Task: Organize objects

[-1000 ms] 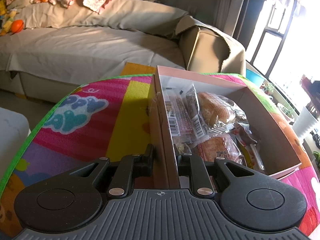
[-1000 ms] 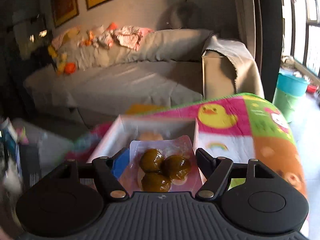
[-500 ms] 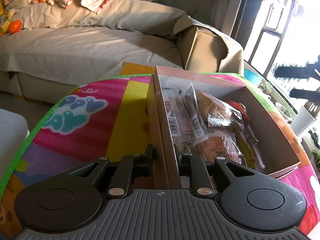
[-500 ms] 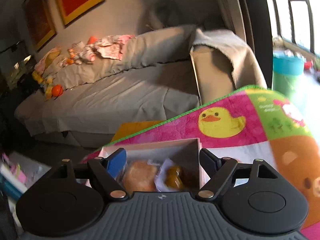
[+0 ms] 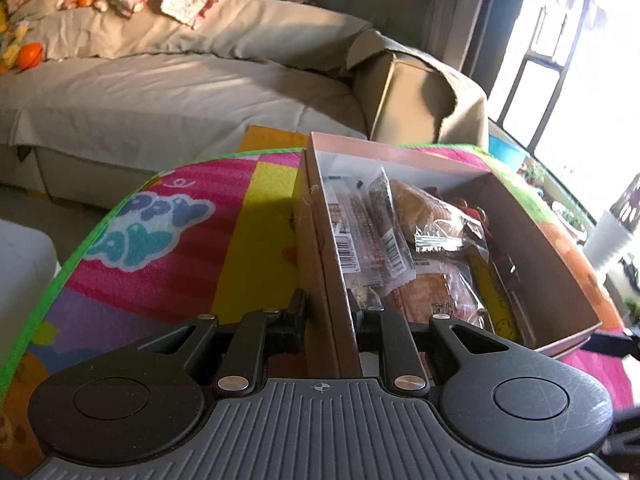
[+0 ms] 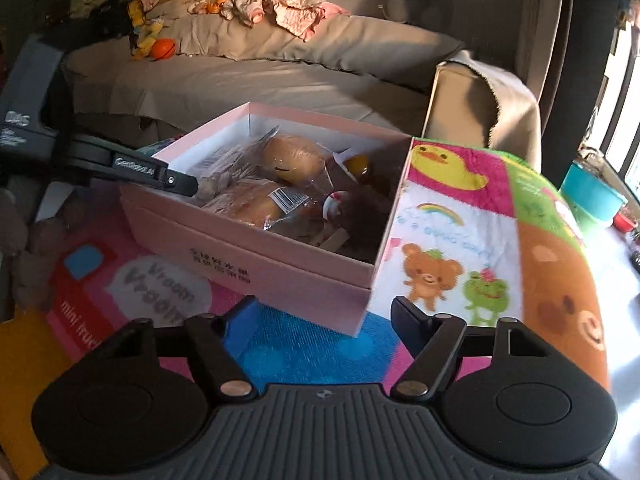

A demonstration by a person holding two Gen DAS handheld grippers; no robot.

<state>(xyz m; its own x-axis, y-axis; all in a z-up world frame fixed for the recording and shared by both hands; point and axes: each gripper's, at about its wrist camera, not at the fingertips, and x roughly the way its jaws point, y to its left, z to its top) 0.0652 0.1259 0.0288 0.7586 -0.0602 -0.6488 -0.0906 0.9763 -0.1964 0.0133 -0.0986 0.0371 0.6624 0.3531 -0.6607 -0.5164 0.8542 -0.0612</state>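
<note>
The pink box (image 6: 256, 252) is sitting on the colourful play mat (image 6: 452, 248), in front of the sofa (image 6: 256, 80). Inside the box, wrapped buns (image 6: 294, 160) and other snack packets (image 5: 372, 236) are lying piled together, filling most of its floor.

The left gripper (image 5: 330, 312) is pinching one side wall of the box: one of its jaws is sitting outside the wall and the other inside, pressed nearly together with only the cardboard between them. From the right wrist view, that same gripper (image 6: 182, 182) is reaching in over the box's left wall, beside the packets.

The right gripper (image 6: 326, 312) is hovering just in front of the box's near corner, above the blue and pink part of the mat. Its jaws are standing apart and have just been closing somewhat; nothing is between them, and they are touching neither the box nor the mat.

Beyond the box, crumpled clothes (image 6: 288, 10) and an orange ball (image 6: 162, 48) are lying on the sofa.
</note>
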